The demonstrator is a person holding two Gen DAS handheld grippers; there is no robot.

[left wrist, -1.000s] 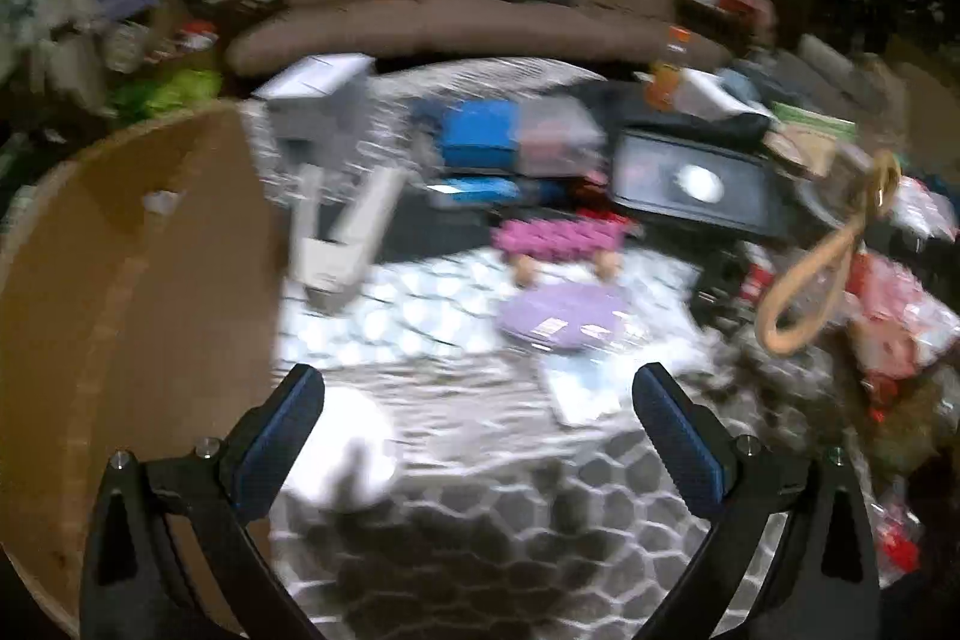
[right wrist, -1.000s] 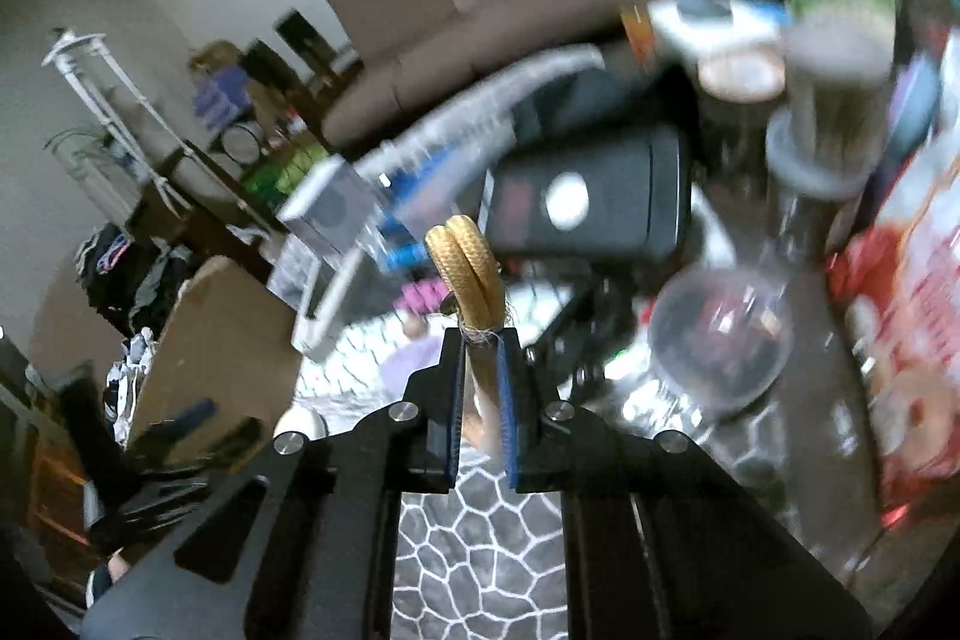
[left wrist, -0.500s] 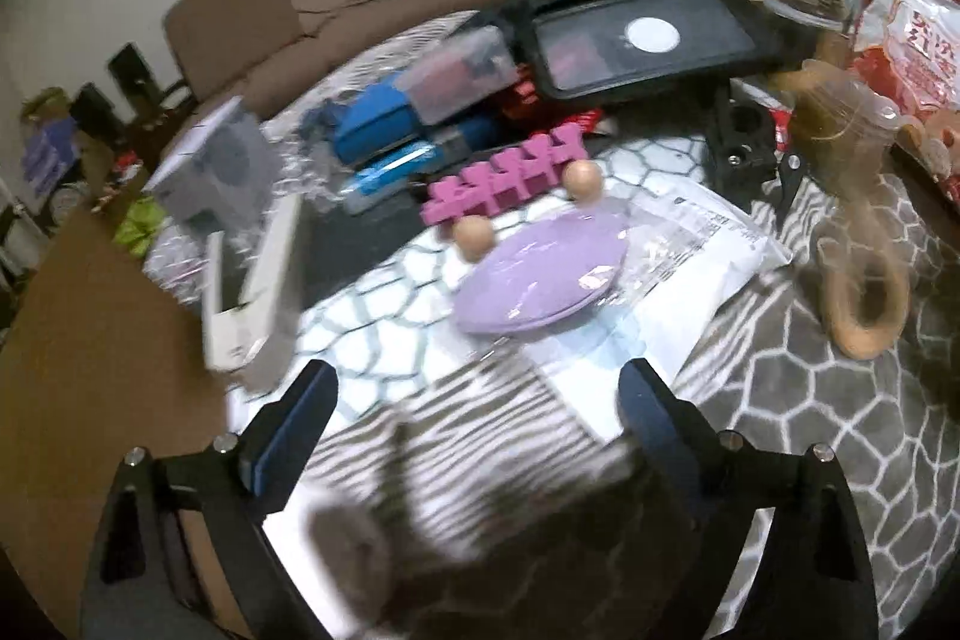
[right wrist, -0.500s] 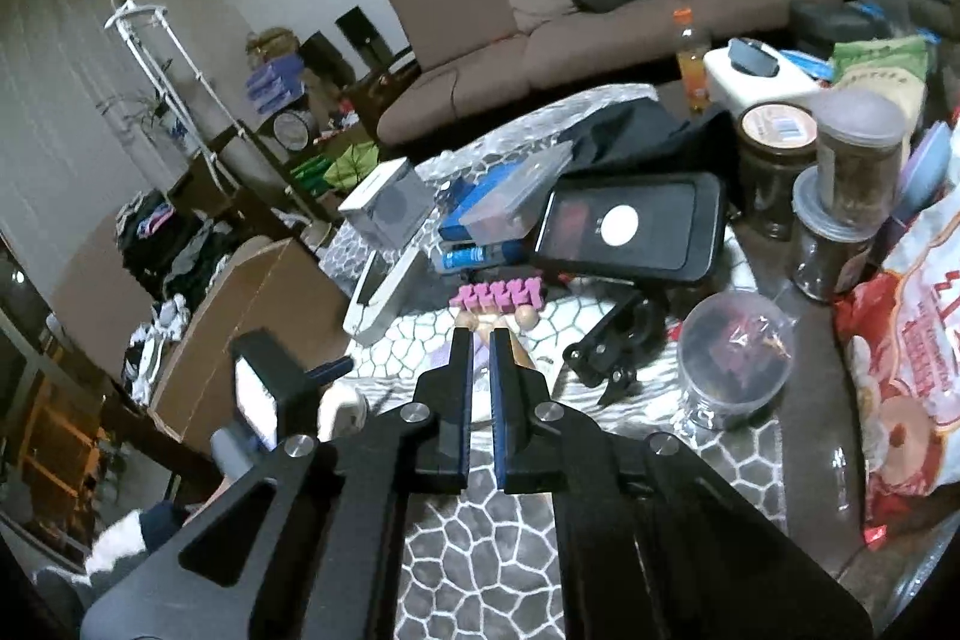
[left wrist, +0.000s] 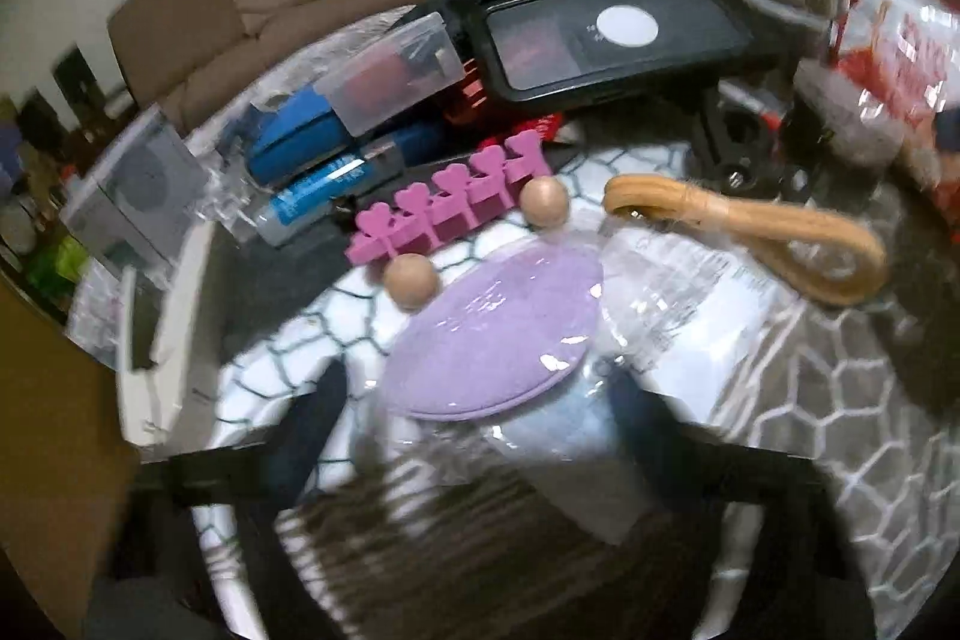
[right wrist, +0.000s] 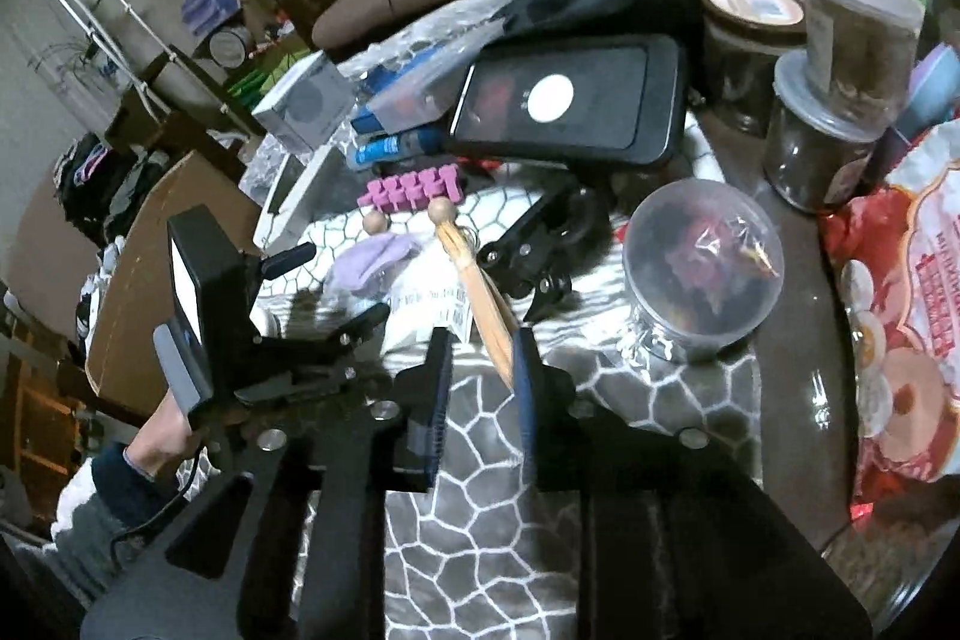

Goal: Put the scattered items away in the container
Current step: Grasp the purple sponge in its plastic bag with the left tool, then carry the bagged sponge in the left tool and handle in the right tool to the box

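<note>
**Both grippers low over a crowded table**

Bare patterned cloth (right wrist: 498,460) lies only under the tools. The left gripper (left wrist: 474,400) is closing around a bagged purple pad (left wrist: 498,328), pads not touching. The right gripper (right wrist: 480,370) is opening; the tan rope loop (right wrist: 474,280) leans by its right finger, toward 12 o'clock. The cardboard box (right wrist: 174,244) stands at 9 o'clock, contents hidden.

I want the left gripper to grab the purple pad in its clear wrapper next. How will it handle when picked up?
The purple pad looks thin and flat, so probably light and somewhat floppy. Its glossy clear wrapper may slip between the pads and crinkle. The left gripper is closing around its near edge; a shallow edge pinch might let it droop.
</note>
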